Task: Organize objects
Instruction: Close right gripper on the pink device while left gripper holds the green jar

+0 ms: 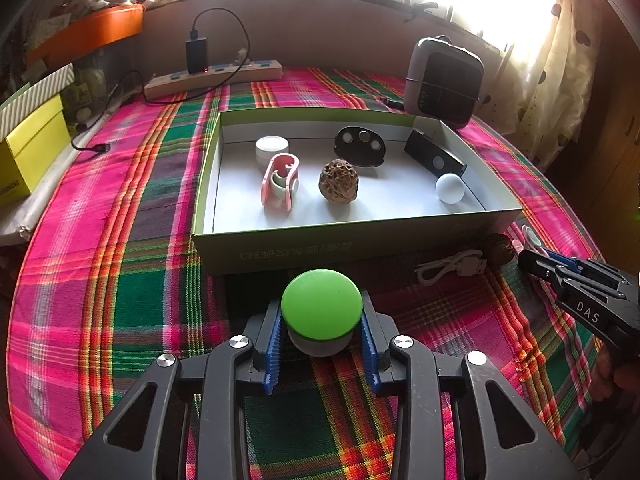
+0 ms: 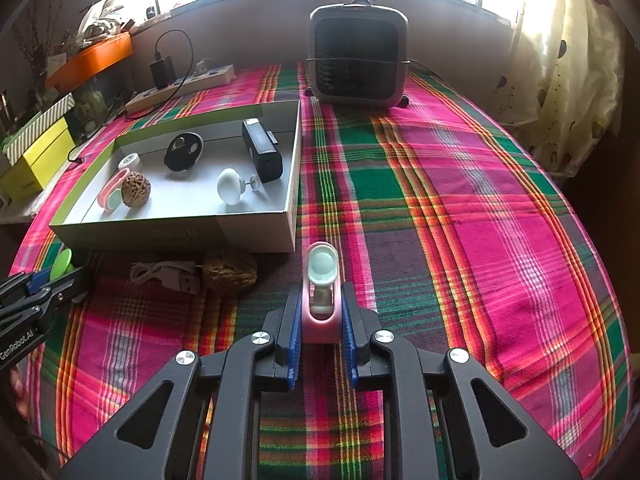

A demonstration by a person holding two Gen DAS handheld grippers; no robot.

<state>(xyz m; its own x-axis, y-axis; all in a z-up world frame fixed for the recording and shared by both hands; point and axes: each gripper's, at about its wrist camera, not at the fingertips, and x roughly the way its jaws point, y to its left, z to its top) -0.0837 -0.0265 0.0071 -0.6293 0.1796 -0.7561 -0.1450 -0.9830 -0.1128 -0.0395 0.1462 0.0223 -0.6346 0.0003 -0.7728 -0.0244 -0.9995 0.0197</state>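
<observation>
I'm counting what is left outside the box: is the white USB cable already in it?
No, the white USB cable lies on the cloth in front of the box, beside a walnut.

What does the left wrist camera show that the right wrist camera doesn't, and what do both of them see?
Only the left wrist view shows the left hand-held gripper around the green knob from above.

Only the right wrist view shows the right hand-held gripper shut on the pink clip, plus the white knob's stem.

Both show the open box, a walnut inside it, another walnut and a white cable outside on the plaid cloth, and the heater.
</observation>
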